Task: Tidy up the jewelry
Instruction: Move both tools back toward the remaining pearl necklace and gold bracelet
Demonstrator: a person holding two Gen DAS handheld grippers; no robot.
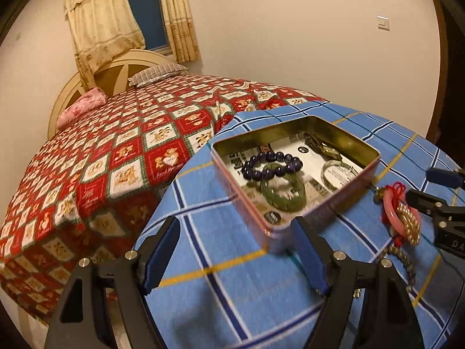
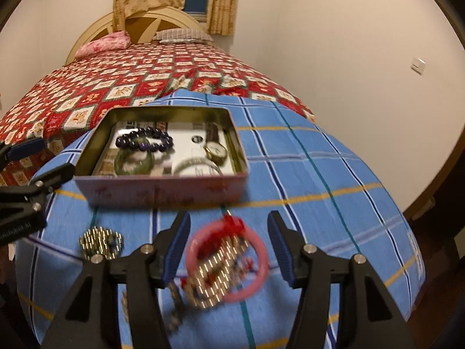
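Pink bangle [image 2: 226, 258] lying on blue checked cloth [image 2: 319, 174], framed by right gripper [image 2: 229, 250], jaws apart, untouched. Left gripper [image 1: 235, 250] gaping, empty. Pickup step, probably: needs closing on bangle, then carrying to tin [image 2: 162, 192] at twelve o'clock.

The setting is a bedroom in a home; a bed [image 1: 122, 151] with a red patchwork quilt [image 2: 122, 81], an arched cream headboard [image 2: 151, 26] and two pillows [image 1: 157, 74] occupies most of the room. Patterned curtains [image 1: 101, 23] hang at a dark window [image 1: 148, 14]; a light switch [image 1: 383, 23] is mounted on the plain wall; a blue checked cloth [image 2: 319, 174] covers the work surface beside the bed.
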